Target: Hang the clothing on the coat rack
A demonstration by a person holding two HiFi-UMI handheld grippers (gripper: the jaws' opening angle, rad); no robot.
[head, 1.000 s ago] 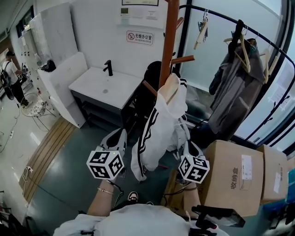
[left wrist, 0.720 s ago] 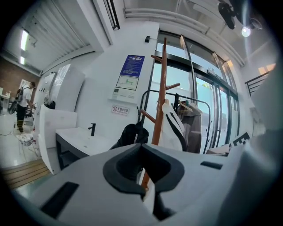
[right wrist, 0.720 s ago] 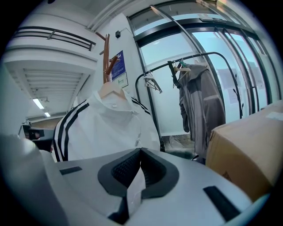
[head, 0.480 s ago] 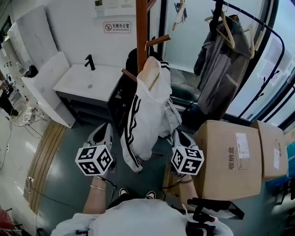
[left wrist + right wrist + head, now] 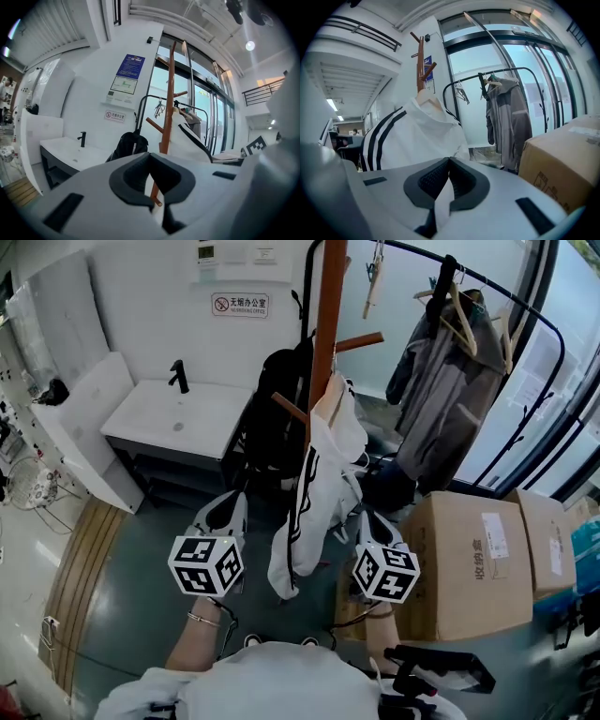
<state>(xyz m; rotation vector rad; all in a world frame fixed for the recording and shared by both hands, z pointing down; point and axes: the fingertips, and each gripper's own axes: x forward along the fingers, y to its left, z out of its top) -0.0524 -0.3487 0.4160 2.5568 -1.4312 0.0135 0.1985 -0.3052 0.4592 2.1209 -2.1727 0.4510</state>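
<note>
White-shelled left gripper (image 5: 150, 159): jaws fully together, nothing in them. The rack (image 5: 168, 103) pole just shows through the slit. Right gripper (image 5: 449, 161): jaws together too. The white sliver in its slit reads as jacket (image 5: 417, 136) beyond, not pinched cloth. Both sit low, one each side of the jacket's hem, neither touching it. Box (image 5: 469, 563) is just right of the right gripper.

Change over the last second: little in the hands. Both were already clear of the cloth and remain so. The main difference is the angle: the jacket showed broad a second ago and now shows narrow, near edge-on, hanging straight down beside the pole. Its collar stays up against the pole, below the upper peg (image 5: 361, 340). Which peg carries it is hidden by the collar. Tan wood in the collar is likely a hanger.

Judgement: the weight is on the rack with no gripper helping, so the hang looks done. Left to do: back away without snagging the hem and check it doesn't slide.

Behind: black bag (image 5: 272, 418) at the pole, counter (image 5: 169, 423) far left, grey coat (image 5: 445, 399) on the rail (image 5: 525, 292) far right.
</note>
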